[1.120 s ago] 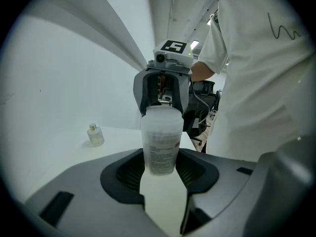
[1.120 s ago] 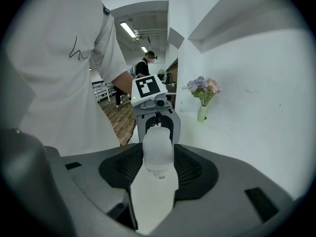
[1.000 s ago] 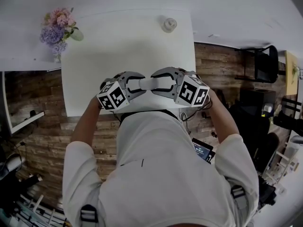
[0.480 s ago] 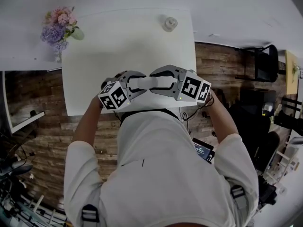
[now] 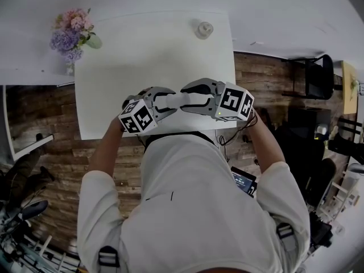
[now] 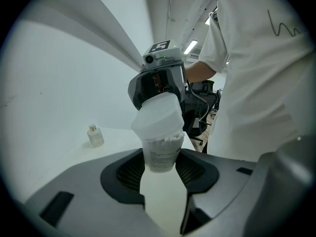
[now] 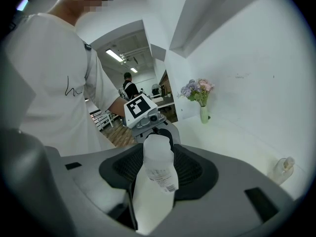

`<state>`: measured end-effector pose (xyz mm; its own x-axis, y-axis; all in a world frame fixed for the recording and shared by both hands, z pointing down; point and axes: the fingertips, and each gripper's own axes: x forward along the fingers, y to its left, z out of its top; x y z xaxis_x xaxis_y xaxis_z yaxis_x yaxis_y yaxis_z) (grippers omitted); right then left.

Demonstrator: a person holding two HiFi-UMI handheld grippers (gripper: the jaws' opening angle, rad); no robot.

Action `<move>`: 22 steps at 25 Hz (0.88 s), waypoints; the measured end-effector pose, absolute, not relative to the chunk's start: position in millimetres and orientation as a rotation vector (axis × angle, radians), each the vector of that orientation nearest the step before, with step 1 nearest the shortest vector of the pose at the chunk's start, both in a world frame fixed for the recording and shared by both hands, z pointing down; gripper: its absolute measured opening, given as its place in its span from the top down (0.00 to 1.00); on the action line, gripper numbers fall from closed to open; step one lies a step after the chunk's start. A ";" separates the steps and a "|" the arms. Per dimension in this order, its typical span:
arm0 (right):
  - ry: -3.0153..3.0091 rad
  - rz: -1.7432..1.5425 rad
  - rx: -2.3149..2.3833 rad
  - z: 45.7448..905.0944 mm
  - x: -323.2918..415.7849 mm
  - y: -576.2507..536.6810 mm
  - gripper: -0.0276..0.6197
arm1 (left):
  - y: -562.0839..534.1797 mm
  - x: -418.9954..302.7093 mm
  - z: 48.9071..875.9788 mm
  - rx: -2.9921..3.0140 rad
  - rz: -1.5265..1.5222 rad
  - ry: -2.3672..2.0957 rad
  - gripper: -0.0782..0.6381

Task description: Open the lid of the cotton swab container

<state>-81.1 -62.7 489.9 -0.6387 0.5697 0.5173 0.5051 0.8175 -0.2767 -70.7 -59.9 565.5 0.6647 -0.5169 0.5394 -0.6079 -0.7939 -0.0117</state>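
At mid-frame overhead, left gripper (image 5: 166, 101) clamps the half-hidden cotton swab container (image 5: 182, 99) while right gripper's (image 5: 197, 98) jaws are opening around it.

The cotton swab container (image 7: 158, 159) is held between the opening jaws of the right hand-held gripper (image 7: 157, 172), with the left hand-held gripper (image 7: 164, 133) met beyond it and a vase of flowers (image 7: 200, 98) seen on the tabletop (image 7: 234, 142).

White short-sleeved T-shirt (image 5: 193, 209) with black scribble mark (image 6: 282, 27), grey-and-black strap buckles (image 5: 106, 257), left tool (image 6: 161, 174) and right tool (image 7: 158, 169) in grey moulded shells, black ribbed pads (image 6: 127, 171), white cubes (image 5: 136, 118) with black square markers, right tool's jaws opening around the cotton swab container (image 6: 159, 137)
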 end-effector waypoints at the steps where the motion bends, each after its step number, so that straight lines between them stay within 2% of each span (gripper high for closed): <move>1: -2.398 0.149 -0.788 489.4 -81.6 -62.8 0.66 | -59.9 -71.1 565.2 2.709 0.799 -0.925 0.61; 11: -2.453 0.301 -0.739 484.6 -86.5 -72.3 0.65 | -61.9 -76.6 562.8 2.703 0.809 -0.950 0.61; 22: -2.575 0.296 -0.583 476.1 -94.6 -94.8 0.66 | -64.0 -79.4 567.7 2.664 0.783 -0.998 0.61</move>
<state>-94.6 -94.8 476.1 -0.7939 0.4528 0.4057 0.3488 0.8858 -0.3061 -79.4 -64.0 567.7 0.6339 -0.5548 0.5389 -0.6555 -0.7552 -0.0065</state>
